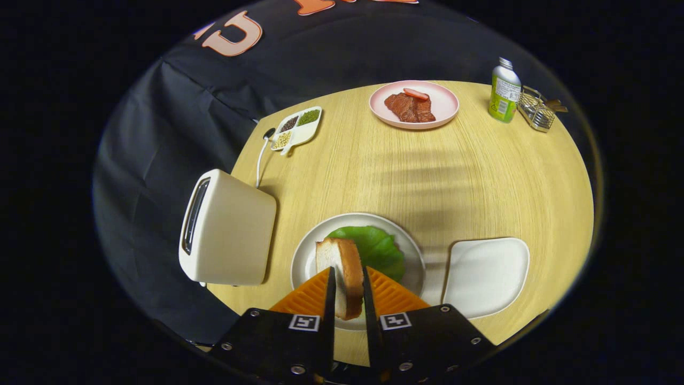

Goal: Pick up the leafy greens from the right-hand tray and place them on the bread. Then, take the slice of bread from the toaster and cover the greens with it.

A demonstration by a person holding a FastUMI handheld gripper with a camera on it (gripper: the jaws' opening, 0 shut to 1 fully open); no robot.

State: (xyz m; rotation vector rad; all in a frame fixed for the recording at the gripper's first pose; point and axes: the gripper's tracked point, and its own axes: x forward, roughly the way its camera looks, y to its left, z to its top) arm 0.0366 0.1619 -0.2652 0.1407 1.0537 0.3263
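We see the tongs [347,291] clamped on a slice of bread [343,275], both fingers pressing its sides and holding it on edge above a round plate [304,262]. A green lettuce leaf [377,248] lies on that plate just beyond the slice; we cannot tell what lies under the leaf. The toaster [227,230] stands on the worktop [454,176] just left of the plate, and a white tray [486,275] sits to its right. Farther off are a pink plate of meat [446,104], a bottle [504,91] and a divided dish [298,128].
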